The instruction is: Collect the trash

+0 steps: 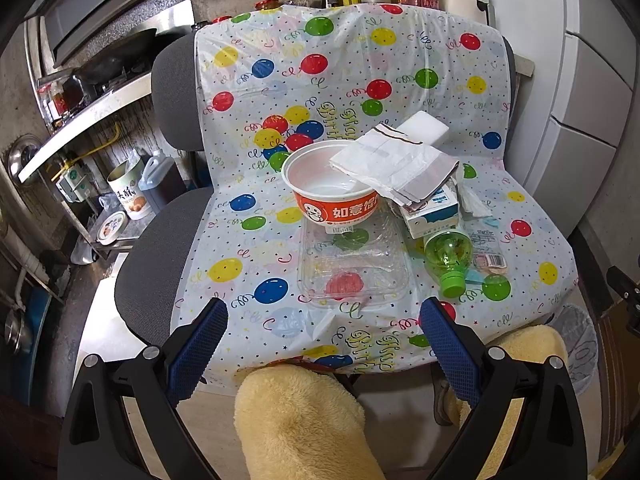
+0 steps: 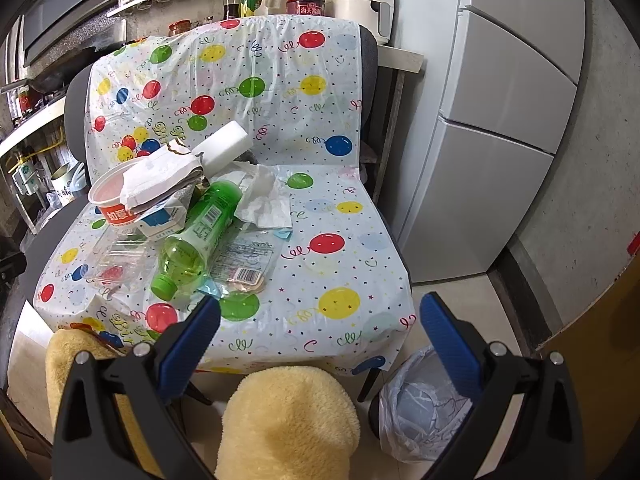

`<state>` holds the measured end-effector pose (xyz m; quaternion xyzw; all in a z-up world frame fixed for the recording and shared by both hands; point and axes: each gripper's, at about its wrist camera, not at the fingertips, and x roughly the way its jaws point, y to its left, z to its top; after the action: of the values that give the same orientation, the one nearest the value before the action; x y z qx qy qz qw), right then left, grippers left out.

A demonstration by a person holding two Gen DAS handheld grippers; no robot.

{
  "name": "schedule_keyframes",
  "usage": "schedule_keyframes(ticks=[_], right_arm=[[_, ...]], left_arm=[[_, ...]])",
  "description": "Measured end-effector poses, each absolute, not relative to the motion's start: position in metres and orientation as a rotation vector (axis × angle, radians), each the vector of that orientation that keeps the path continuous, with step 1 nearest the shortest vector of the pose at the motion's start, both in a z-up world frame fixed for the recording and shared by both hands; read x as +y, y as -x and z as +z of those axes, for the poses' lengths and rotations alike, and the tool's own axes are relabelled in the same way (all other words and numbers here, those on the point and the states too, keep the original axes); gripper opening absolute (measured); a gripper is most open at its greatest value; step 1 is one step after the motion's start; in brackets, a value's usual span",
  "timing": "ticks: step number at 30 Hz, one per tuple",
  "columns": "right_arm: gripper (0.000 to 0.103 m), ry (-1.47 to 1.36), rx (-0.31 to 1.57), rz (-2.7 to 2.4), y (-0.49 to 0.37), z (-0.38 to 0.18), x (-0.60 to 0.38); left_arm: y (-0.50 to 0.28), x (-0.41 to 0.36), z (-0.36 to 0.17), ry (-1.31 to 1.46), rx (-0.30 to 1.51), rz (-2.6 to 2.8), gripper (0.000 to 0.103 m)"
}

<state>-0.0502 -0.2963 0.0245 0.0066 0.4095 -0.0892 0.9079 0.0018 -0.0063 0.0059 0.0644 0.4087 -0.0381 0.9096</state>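
Note:
Trash lies on a chair covered with a balloon-print sheet (image 1: pixel 256 184). An orange noodle bowl (image 1: pixel 332 188) stands mid-seat, with a folded paper bag (image 1: pixel 396 164) across its rim. In front lies a clear plastic tray (image 1: pixel 354 264). To the right are a milk carton (image 1: pixel 432 212), a green bottle (image 1: pixel 448 256) on its side and a flat wrapper (image 2: pixel 244 260). A crumpled tissue (image 2: pixel 264 200) lies behind the bottle (image 2: pixel 196 236). My left gripper (image 1: pixel 324 336) is open, in front of the tray. My right gripper (image 2: pixel 320 328) is open over the seat's front right edge.
A bin lined with a plastic bag (image 2: pixel 424 408) stands on the floor right of the chair. A white box (image 1: pixel 424 130) leans on the chair back. A fridge (image 2: pixel 500 120) is at right, kitchen shelves (image 1: pixel 80 120) at left. Yellow fleece-clad knees (image 1: pixel 300 420) sit below the seat.

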Motion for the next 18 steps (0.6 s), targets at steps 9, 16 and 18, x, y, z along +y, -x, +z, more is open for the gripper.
schedule_keyframes(ticks=[9, 16, 18], right_arm=[[0.097, -0.014, 0.844, -0.186, 0.0504, 0.0237, -0.2970], [0.097, -0.017, 0.844, -0.187, 0.0501, 0.0228, -0.2983], [0.097, -0.016, 0.844, -0.188, 0.0501, 0.0226, -0.2982]], left_arm=[[-0.0017, -0.0059, 0.0057, -0.132, 0.843, -0.077, 0.096], [-0.0020, -0.0053, 0.0051, -0.131, 0.844, -0.078, 0.096], [-0.0020, -0.0051, 0.0052, -0.129, 0.846, -0.078, 0.096]])
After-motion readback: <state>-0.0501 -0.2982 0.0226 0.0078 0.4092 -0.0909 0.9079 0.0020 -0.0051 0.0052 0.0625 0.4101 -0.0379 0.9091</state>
